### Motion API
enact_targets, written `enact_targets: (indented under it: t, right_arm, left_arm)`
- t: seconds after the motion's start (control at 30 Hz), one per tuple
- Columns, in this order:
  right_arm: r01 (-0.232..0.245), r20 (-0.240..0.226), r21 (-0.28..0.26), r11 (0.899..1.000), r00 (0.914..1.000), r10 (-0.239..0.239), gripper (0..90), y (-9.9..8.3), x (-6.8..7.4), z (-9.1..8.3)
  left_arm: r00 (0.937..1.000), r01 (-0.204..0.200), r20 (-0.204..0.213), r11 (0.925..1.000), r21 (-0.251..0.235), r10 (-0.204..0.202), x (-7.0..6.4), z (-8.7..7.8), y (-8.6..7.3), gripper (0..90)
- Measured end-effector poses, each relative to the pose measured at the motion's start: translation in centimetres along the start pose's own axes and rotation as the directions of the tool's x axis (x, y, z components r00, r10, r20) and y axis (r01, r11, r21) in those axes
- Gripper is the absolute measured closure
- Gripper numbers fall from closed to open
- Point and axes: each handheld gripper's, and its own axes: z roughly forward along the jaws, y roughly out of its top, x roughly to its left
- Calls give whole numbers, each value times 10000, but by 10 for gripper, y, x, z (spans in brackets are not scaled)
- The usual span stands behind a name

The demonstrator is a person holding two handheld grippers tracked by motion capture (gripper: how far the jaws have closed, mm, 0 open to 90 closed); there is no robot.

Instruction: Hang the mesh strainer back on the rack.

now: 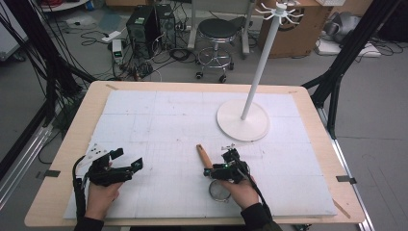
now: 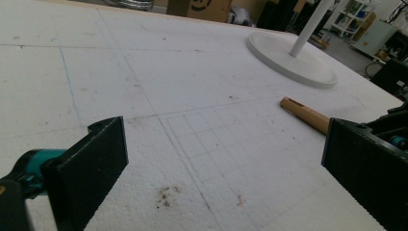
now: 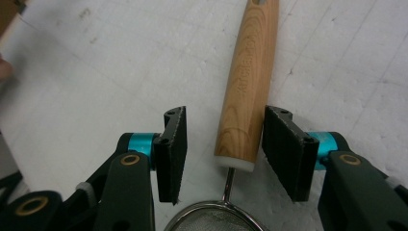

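A small metal strainer with a wooden handle (image 1: 204, 156) lies on the white foam board (image 1: 159, 120); its mesh bowl (image 1: 219, 191) sits near the front. In the right gripper view the wooden handle (image 3: 246, 82) runs up between my right gripper's (image 3: 224, 144) open jaws, apart from both pads, with the bowl rim (image 3: 211, 217) at the bottom. In the high view my right gripper (image 1: 223, 166) hovers over the handle's lower end. My left gripper (image 1: 126, 160) rests open at the left, nothing between its jaws (image 2: 221, 159); the handle (image 2: 306, 114) shows beyond it.
A white hanger stand with a round base (image 1: 243, 120) and a tall pole (image 1: 262, 62) stands at the back right of the board. The wooden table (image 1: 72, 144) borders the foam. A stool and computer boxes stand on the floor behind.
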Motion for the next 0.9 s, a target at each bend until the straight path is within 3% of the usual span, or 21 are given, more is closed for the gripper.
enact_targets:
  t: [0.23,0.37,0.47,0.6,0.73,0.77,0.9]
  right_arm:
    - [675,936,31,9977,9933,-675,575,-2,10,3]
    - [925,1163,133,9956,9888,-935,589,-2,13,4]
    - [1438,1861,261,9893,9716,-1461,617,-4,21,7]
    - [1777,2401,488,9829,9531,-1843,619,-4,29,10]
    - [1891,2480,651,9798,9480,-1995,621,-2,30,11]
    - [1972,2602,763,9774,9423,-2105,623,-2,32,11]
    - [2053,2743,1039,9732,9346,-2264,631,1,34,13]
  left_arm:
    - [10000,-7,28,10000,12,7,0,1,0,28]
    - [10000,-77,54,9999,127,76,-1,2,0,29]
    - [9999,-118,69,9998,131,117,-2,2,-1,28]
    - [9999,-125,83,9998,142,124,-3,2,-1,29]
    - [9998,-153,89,9998,137,152,-3,2,-1,28]
    - [9998,-168,98,9997,158,167,-3,3,-1,29]
    - [9997,-210,95,9996,175,208,-4,3,-1,29]
